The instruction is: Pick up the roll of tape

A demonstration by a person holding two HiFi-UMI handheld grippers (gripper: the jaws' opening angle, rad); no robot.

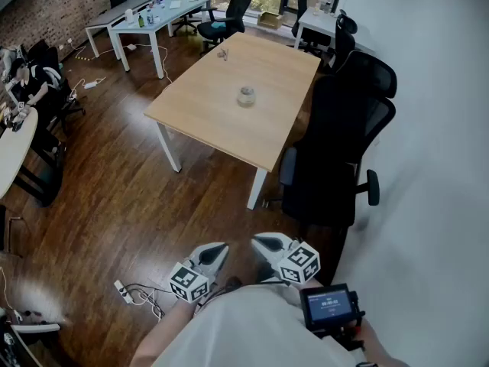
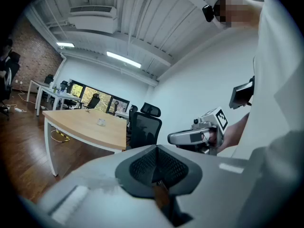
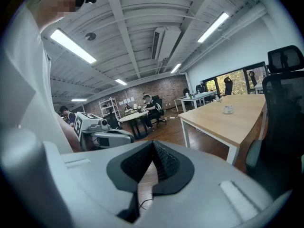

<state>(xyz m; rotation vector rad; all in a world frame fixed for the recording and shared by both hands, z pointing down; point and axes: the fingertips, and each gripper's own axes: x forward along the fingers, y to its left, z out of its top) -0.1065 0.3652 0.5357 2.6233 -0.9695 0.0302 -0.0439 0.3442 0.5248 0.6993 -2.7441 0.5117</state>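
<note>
One small, pale, translucent roll of tape sat on the wooden counter. Well apart from it, the left hand-held gripper and right hand-held gripper had jaws pressed together, empty.

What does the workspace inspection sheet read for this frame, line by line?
Surface: light wooden table on a dark wood floor.
Job's things: roll of tape near the table's middle, untouched.
Clutter: one small item at the far end, too small to identify.
Grippers: left hand-held gripper and right hand-held gripper both shut, empty, well short of the table.
Cables: cables with a power strip on the floor, near left.
Surroundings: black office chair at the table's right side; further desks beyond.
</note>
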